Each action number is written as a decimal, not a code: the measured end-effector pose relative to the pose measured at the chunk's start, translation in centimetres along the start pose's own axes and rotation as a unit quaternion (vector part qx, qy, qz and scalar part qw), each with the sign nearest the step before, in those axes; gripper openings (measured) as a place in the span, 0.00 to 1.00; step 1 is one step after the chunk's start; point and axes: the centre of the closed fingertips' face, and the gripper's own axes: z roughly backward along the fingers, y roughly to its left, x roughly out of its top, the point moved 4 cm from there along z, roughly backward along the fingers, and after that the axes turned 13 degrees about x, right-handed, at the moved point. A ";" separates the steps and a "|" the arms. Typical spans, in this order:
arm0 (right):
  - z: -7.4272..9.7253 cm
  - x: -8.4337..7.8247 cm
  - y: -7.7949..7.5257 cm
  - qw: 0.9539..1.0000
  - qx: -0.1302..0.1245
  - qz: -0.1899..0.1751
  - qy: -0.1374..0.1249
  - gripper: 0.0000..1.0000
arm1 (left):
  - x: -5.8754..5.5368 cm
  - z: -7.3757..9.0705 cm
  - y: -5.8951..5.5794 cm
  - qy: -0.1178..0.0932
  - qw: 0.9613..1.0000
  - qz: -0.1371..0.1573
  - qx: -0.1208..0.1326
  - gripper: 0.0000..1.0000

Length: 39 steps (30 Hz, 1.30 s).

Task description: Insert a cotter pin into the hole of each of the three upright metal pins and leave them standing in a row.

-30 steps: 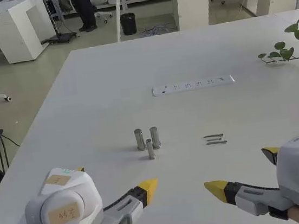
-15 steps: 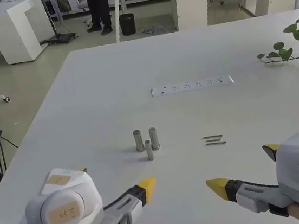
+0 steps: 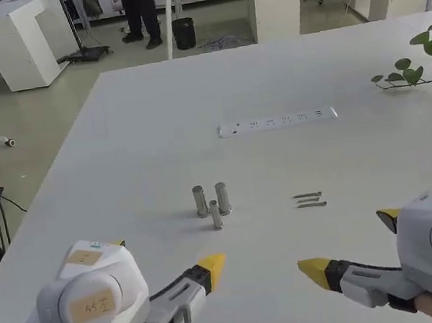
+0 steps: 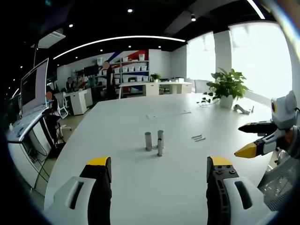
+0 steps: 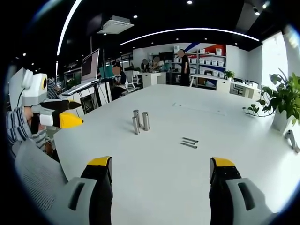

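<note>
Finding 1, counter (image 3: 119, 142): a white power strip (image 3: 277, 122) lies flat across it and serves as the reference for every position below.

Finding 2, metal pins (image 3: 215, 202): all three stand upright on the counter on your side of the power strip, just past its left end. They form a tight cluster, not a row. Two stand side by side, and the third stands in front of the gap between them, closer to you. At this range you cannot tell whether they touch, and their holes are too small to make out.

Finding 3, cotter pins (image 3: 309, 200): they lie flat on the counter on your side of the power strip, below its right half. They lie close together and roughly parallel to the strip, well apart from the metal pins. None is seated in a metal pin.

Finding 4, left gripper (image 3: 164, 254): it hovers above the counter on your side of the power strip, off its left end and nearer to you than the metal pins. Its jaws are spread wide and grasp nothing.

Finding 5, right gripper (image 3: 351, 243): it hovers on your side of the power strip, off its right end and nearer to you than the cotter pins. Its jaws are likewise released and empty.
</note>
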 end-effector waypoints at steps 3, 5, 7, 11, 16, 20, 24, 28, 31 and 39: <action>-0.1 -0.1 0.0 1.000 0.002 0.002 0.003 0.84 | 0.0 0.0 -0.1 0.001 1.000 0.000 0.000 0.82; -0.1 0.0 0.0 1.000 0.002 0.002 0.001 0.84 | -0.1 -0.1 -0.1 0.001 1.000 -0.001 0.000 0.82; -0.1 0.0 -0.1 1.000 0.003 -0.001 0.000 0.84 | -0.1 -0.1 -0.1 0.001 1.000 0.000 -0.001 0.82; -0.2 0.1 -0.2 1.000 0.004 0.000 0.000 0.82 | -0.1 -0.1 -0.2 0.002 1.000 0.000 -0.002 0.81; -0.2 0.2 -0.2 1.000 0.006 -0.003 -0.003 0.82 | -0.2 -0.1 -0.3 0.003 1.000 -0.002 -0.001 0.81; -0.2 0.2 -0.3 1.000 0.005 -0.001 -0.001 0.82 | -0.3 -0.1 -0.3 0.005 1.000 -0.002 -0.001 0.80; -0.2 0.2 -0.4 1.000 0.005 -0.003 -0.001 0.82 | -0.3 -0.2 -0.3 0.004 1.000 -0.003 -0.002 0.79; -0.1 0.4 -0.3 1.000 0.007 -0.006 -0.003 0.81 | -0.4 -0.3 -0.2 0.005 1.000 -0.011 0.000 0.79; -0.1 0.5 -0.2 1.000 0.011 -0.010 -0.006 0.80 | -0.4 -0.5 -0.2 0.006 1.000 -0.011 -0.001 0.79; -0.3 0.6 -0.3 1.000 0.021 -0.007 -0.002 0.80 | -0.7 -1.6 -0.1 0.008 1.000 -0.014 -0.008 0.75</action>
